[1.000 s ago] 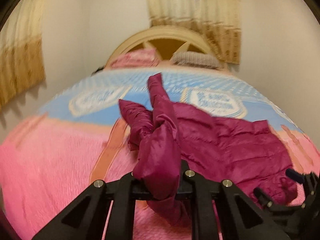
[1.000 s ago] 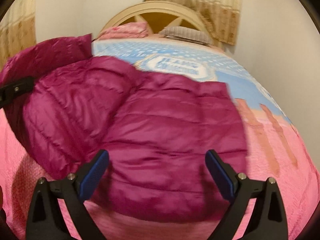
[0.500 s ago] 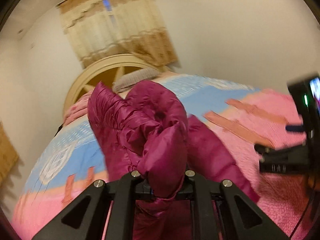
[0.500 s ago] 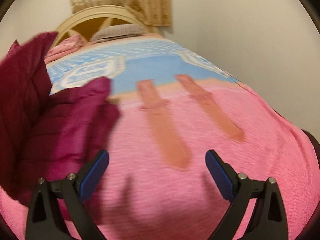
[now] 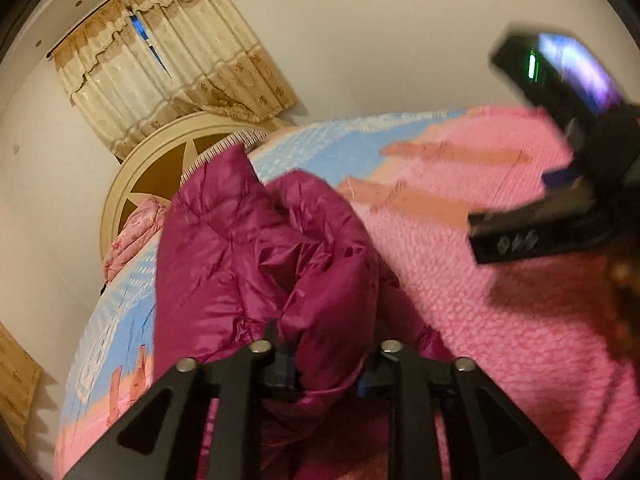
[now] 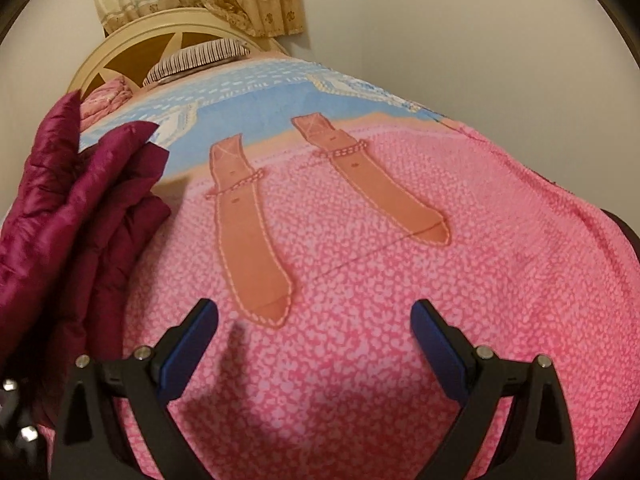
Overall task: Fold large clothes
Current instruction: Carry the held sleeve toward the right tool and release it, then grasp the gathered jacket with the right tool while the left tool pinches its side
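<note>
One fold looks under way in the left wrist view: the left hand-held gripper [image 5: 326, 376], its jaws just opening, has a bunched fold of the shiny magenta quilted puffer jacket [image 5: 256, 264] between them, loosely, over the pink textured bedspread [image 5: 500, 320].

In the right wrist view the right hand-held gripper [image 6: 314, 344] gapes wide, empty; the jacket lies heaped at left, so most folding remains.

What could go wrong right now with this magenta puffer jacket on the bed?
The left gripper has just been opening with a bunch of the jacket between its fingers, so the slick fabric may slip and the fold flop open. The right gripper is open over bare blanket, holding nothing to steady it.
</note>
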### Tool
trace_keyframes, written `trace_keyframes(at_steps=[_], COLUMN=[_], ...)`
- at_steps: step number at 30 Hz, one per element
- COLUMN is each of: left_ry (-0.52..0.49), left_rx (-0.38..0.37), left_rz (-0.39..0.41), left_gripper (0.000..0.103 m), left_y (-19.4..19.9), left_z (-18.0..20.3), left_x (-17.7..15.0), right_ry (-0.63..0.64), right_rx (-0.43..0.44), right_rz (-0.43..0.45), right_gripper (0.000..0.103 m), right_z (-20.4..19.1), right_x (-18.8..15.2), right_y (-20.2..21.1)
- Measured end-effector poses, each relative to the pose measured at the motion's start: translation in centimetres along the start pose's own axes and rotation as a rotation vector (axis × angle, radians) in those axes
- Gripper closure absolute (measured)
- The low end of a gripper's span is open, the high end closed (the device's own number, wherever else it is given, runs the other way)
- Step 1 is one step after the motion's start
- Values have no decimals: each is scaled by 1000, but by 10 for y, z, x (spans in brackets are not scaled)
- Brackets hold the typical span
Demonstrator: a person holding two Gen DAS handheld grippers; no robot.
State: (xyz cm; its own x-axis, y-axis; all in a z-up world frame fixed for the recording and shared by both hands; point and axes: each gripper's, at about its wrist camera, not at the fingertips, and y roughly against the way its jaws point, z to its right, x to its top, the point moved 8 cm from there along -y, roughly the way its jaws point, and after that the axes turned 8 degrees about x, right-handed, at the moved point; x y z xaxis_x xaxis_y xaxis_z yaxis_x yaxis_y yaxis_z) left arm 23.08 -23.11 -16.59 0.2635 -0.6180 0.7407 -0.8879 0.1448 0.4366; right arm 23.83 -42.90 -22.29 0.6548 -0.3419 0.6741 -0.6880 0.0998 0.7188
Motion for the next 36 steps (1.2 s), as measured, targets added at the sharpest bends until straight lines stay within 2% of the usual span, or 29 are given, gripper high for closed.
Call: trace_keyframes(at_steps=[1, 2, 3, 4, 6, 7, 9, 13, 16, 18, 19, 21, 24, 26, 28, 30, 33, 36], left_ry=[13, 29, 50, 65, 81, 89, 124, 254, 443, 564, 635, 711, 755, 746, 749, 749, 708, 676], left_rx=[2, 6, 10, 22, 39, 51, 118, 246, 365, 411, 434, 445, 424, 443, 445, 425, 411, 386], left_rz=[6, 17, 51, 79, 114, 113, 84, -76, -207, -268, -310, -362, -399, -430, -455, -461, -473, -457], left_gripper=[54, 33, 19, 16, 15, 14, 14, 14, 14, 14, 14, 14, 14, 14, 14, 14, 14, 14], left_y=[6, 14, 27, 38, 51, 52, 40, -6, -40, -56, -68, -86, -112, -128, -139, -150, -163, -170], left_z=[-3, -7, -15, -23, -37, -45, -70, -135, -201, -231, -247, -263, -268, -266, -263, -257, -247, -233], left_x=[5, 9, 14, 18, 22, 22, 18, -14, -47, -63, -73, -82, -80, -75, -71, -67, -64, -59], right_ry=[-1, -2, 0, 3, 7, 10, 13, 44, 82, 114, 134, 189, 260, 273, 255, 262, 257, 254], right_rx=[-1, -3, -5, -9, -16, -22, -30, -52, -58, -44, -29, 16, 57, 72, 101, 97, 66, 13], right_rz=[0, 0, 0, 0, 0, -3, -6, 23, 79, 126, 147, 168, 183, 175, 148, 126, 59, 53], right_gripper=[5, 5, 5, 5, 5, 5, 5, 5, 5, 6, 10, 14, 15, 19, 33, 42, 46, 46], right_z=[1, 1, 2, 2, 2, 3, 2, -6, -23, -44, -59, -98, -155, -182, -206, -225, -222, -198], right_x=[0, 0, 0, 0, 1, 2, 4, 20, 45, 67, 79, 103, 128, 138, 144, 144, 129, 113], right_y=[0, 0, -1, -1, -2, -3, -4, 5, 23, 38, 45, 55, 58, 47, 29, 4, -34, -46])
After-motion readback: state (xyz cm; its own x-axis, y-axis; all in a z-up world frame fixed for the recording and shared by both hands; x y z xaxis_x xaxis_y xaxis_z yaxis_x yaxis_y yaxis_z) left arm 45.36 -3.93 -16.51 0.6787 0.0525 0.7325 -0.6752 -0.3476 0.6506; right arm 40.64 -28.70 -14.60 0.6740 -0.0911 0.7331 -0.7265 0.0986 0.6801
